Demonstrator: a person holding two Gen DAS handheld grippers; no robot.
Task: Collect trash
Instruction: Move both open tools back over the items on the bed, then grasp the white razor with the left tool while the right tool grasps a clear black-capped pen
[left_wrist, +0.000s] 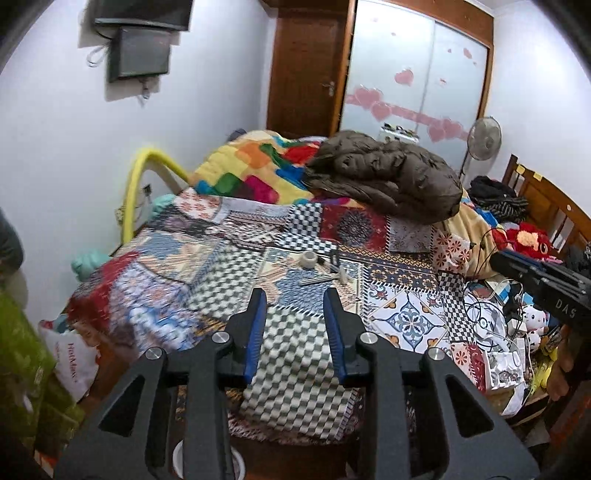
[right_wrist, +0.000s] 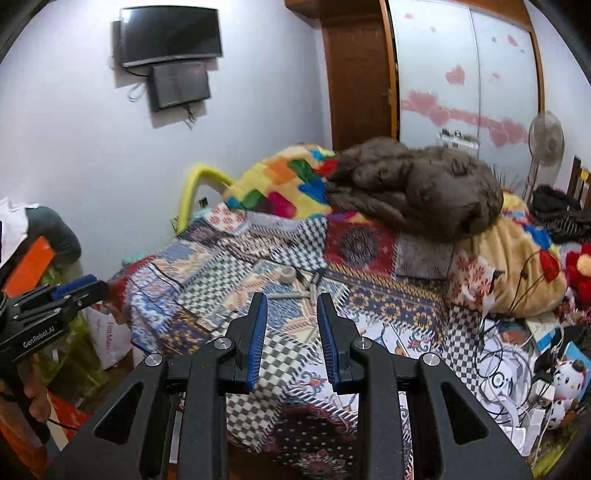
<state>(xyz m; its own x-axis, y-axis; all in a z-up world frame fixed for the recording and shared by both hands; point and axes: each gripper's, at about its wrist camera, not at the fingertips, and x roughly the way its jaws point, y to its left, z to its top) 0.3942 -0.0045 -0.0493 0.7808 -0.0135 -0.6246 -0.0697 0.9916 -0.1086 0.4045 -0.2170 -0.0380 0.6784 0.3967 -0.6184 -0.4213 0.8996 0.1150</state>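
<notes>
Trash here looks to be the small litter on the patchwork bedspread: a tape roll and pale sticks, at twelve o'clock just beyond both sets of fingertips. The left gripper and right gripper hover empty, jaws narrowly parted. This seems the approach; next, one must reach forward, widen, and straddle the roll.

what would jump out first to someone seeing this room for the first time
The bed's patchwork cover fills the middle, with a brown puffer jacket heaped at its far end beside a bright block-coloured blanket. A tape roll lies mid-bed, and cables and papers clutter the right edge.
</notes>
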